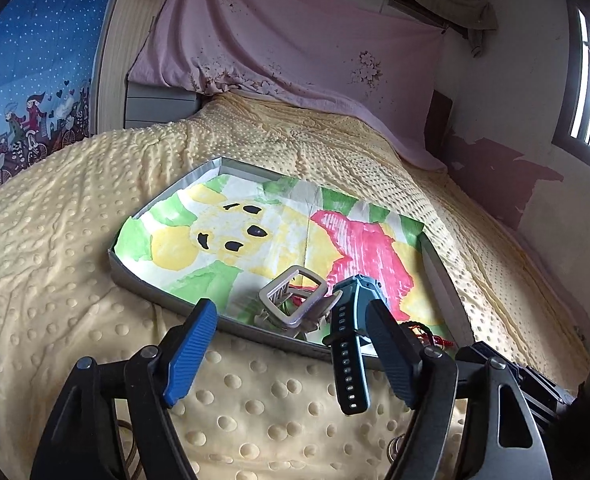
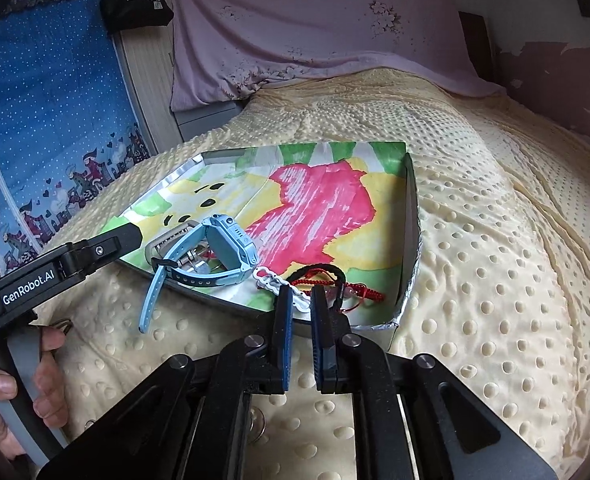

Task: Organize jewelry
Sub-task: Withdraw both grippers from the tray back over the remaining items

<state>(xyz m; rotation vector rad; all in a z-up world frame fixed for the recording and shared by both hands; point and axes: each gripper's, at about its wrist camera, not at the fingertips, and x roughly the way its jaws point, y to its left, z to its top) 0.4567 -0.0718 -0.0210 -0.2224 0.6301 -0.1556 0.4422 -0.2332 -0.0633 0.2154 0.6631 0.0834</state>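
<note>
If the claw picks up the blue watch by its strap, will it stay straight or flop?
Probably flop a bit. The blue watch has a bendy-looking strap already curving over the tray edge onto the blanket. Its chunky face looks heavier than the strap, so it would likely dangle downward. The strap's ridges and holes may help it not slip.

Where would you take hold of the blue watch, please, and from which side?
Probably the blue watch by the strap end overhanging the tray edge, approached from the near side: it sticks out over the blanket, clear of the other pieces.
</note>
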